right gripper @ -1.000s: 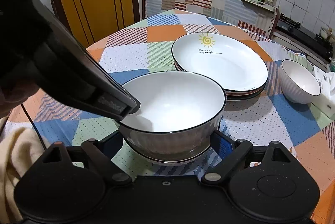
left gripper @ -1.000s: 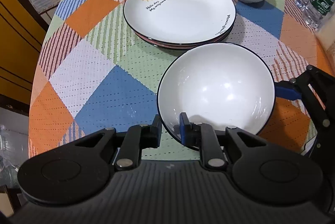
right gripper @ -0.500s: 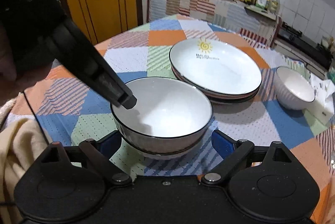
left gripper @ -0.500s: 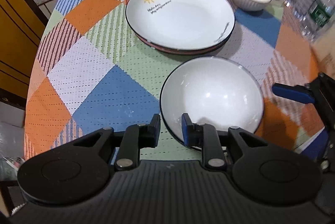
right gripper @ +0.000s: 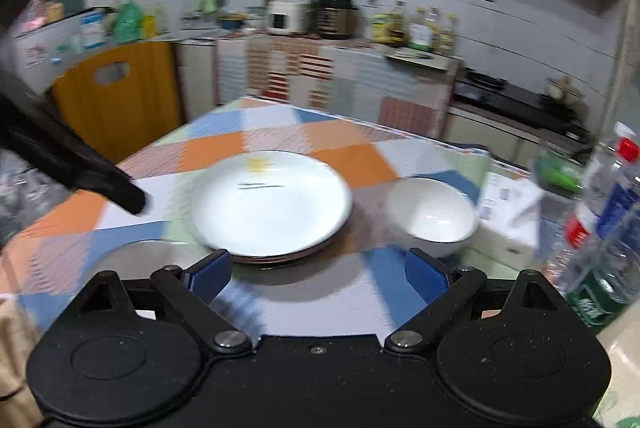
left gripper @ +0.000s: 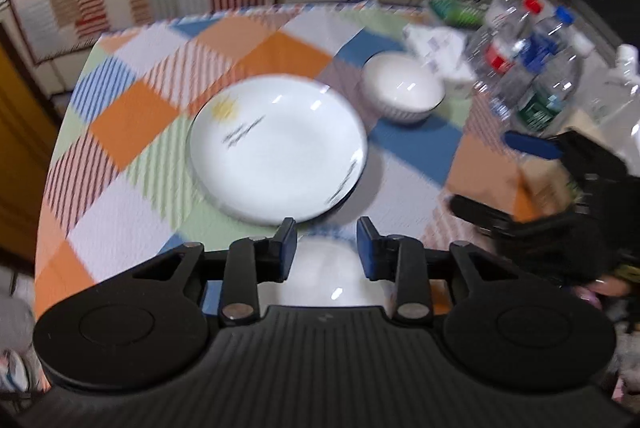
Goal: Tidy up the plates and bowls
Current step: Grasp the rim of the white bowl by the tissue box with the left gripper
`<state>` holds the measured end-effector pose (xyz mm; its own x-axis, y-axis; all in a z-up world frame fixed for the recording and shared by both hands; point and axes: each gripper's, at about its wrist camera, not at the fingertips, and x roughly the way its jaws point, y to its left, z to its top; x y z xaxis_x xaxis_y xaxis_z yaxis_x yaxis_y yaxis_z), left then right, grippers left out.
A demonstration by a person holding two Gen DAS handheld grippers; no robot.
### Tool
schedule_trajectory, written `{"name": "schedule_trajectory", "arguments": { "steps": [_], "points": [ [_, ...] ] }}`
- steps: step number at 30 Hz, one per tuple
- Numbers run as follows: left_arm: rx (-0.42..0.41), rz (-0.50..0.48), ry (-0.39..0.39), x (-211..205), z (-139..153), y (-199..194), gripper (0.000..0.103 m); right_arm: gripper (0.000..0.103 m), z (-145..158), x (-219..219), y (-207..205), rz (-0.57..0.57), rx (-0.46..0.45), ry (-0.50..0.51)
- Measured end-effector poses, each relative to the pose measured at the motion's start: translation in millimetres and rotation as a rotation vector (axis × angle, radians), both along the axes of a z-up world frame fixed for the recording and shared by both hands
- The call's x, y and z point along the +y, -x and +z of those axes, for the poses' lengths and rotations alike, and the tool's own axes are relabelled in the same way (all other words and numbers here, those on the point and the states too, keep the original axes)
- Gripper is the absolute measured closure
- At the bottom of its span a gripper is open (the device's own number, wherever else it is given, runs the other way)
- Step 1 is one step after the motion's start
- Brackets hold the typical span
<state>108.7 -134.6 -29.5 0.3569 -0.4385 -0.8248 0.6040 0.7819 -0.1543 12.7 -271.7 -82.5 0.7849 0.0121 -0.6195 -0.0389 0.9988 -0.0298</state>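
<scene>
1. My left gripper [left gripper: 326, 248] is parted, the blue pads separated by a clear gap and holding nothing.
2. Directly below and between those pads sits a large white bowl [left gripper: 328, 280]. Its far rim shows in the gap; the gripper body covers its near half.
3. My right gripper [right gripper: 318, 274] is spread wide and holds nothing. Only checked tablecloth [right gripper: 304, 308] shows between its pads.
4. The plate stack [right gripper: 270, 203] stands on the table beyond both grippers. The top plate is white with a yellow sun mark and a line of dark lettering. Darker rims of plates beneath it show at its near edge.
5. The small white bowl [right gripper: 432, 214] stands upright just to the right of the plate stack, apart from it. Its outer wall is ribbed.
6. A white tissue box [right gripper: 508, 216] sits right behind the small bowl. Clear water bottles [left gripper: 528, 67] stand at the table's right edge.
7. In the right wrist view, the edge of the large white bowl appears low on the left, just left of my left-hand pad. One finger of my left gripper crosses the view above it.
8. Both views are motion-blurred; the lettering on the plate cannot be read.
</scene>
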Motion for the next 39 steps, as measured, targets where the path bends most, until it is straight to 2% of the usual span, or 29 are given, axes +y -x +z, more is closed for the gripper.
{"name": "schedule_trajectory", "arguments": {
  "steps": [4, 7, 13, 17, 19, 22, 23, 25, 29, 34, 36, 38, 39],
  "points": [
    [-0.039, -0.016, 0.029, -23, 3, -10, 0.062, 0.007, -20, -27, -20, -0.093, 0.014, 0.011],
    [-0.067, -0.011, 0.065, -44, -3, -24, 0.062, 0.008, -42, -47, -39, -0.147, 0.032, -0.035],
    [-0.095, -0.011, 0.113, -91, -28, -55, 0.062, 0.008, -87, -69, -71, -0.235, 0.025, -0.050],
    [-0.105, 0.000, 0.149, -118, -49, -79, 0.051, 0.008, -104, -77, -89, -0.258, 0.020, -0.085],
    [-0.105, 0.009, 0.155, -131, -62, -92, 0.051, 0.008, -112, -80, -99, -0.249, 0.033, -0.072],
    [-0.112, 0.032, 0.127, -152, -81, -109, 0.051, 0.008, -122, -83, -115, -0.241, 0.056, -0.034],
    [-0.139, 0.036, 0.084, -161, -87, -112, 0.051, 0.008, -124, -83, -119, -0.244, 0.067, -0.026],
    [-0.177, 0.038, 0.053, -171, -96, -117, 0.051, 0.008, -127, -86, -127, -0.245, 0.082, -0.016],
    [-0.146, 0.018, 0.048, -187, -109, -128, 0.051, 0.008, -133, -91, -137, -0.234, 0.092, -0.012],
    [-0.119, -0.005, 0.033, -199, -120, -136, 0.058, 0.008, -134, -98, -141, -0.223, 0.068, -0.030],
    [-0.089, 0.000, 0.040, -200, -125, -140, 0.070, 0.008, -133, -102, -143, -0.223, 0.054, -0.040],
    [-0.038, 0.007, 0.044, -199, -131, -144, 0.092, 0.008, -133, -104, -143, -0.219, 0.045, -0.048],
    [-0.022, 0.021, 0.039, -197, -133, -146, 0.093, 0.008, -134, -104, -143, -0.217, 0.039, -0.048]
  ]
}}
